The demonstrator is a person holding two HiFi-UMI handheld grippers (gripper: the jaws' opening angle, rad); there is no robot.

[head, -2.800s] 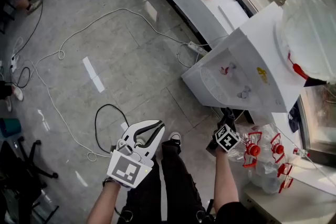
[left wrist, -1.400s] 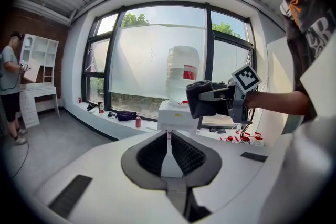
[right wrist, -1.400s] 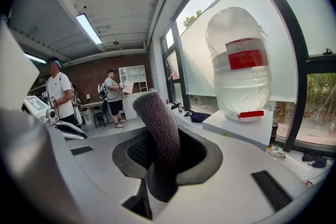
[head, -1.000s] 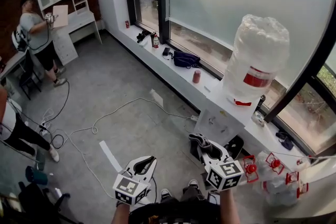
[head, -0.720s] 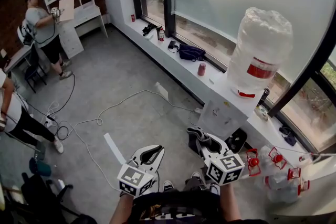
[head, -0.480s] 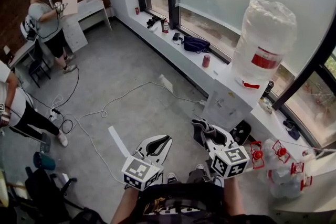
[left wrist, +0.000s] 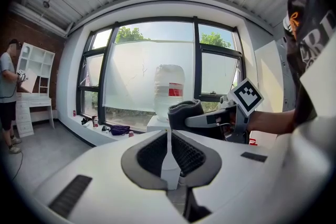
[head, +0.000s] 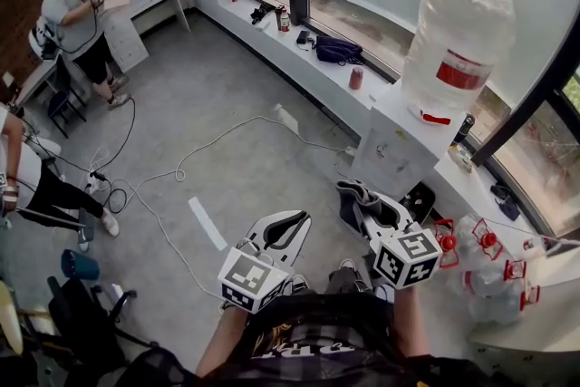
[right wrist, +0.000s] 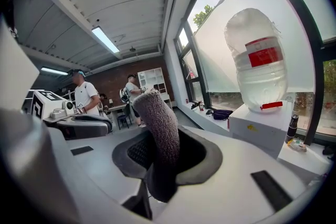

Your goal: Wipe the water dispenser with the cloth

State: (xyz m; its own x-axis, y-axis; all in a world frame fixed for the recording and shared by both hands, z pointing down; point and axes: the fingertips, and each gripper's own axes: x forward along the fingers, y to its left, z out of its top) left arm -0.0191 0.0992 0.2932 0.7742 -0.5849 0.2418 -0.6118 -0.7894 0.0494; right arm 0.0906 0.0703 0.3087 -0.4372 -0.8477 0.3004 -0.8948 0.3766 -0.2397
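The white water dispenser (head: 391, 151) stands by the window with a big clear bottle (head: 458, 27) on top; both gripper views show it, the bottle (left wrist: 169, 89) far ahead of the left one and the bottle (right wrist: 256, 65) to the right of the other. My right gripper (head: 359, 202) is shut on a grey cloth (head: 365, 198), about a step short of the dispenser's front. The cloth (right wrist: 160, 131) sticks up between its jaws. My left gripper (head: 297, 220) is beside it to the left, jaws together with nothing in them (left wrist: 168, 138).
White cables (head: 227, 136) trail over the grey floor. A dark bag (head: 337, 50) and a red can (head: 356, 78) sit on the window sill. Empty bottles with red caps (head: 480, 272) lie right of me. People stand near a desk (head: 77, 18) far left. A chair (head: 82, 313) is lower left.
The head view has swung up from the floor near the dispenser to the whole room. Both grippers have drifted forward and right. The right one keeps the cloth.
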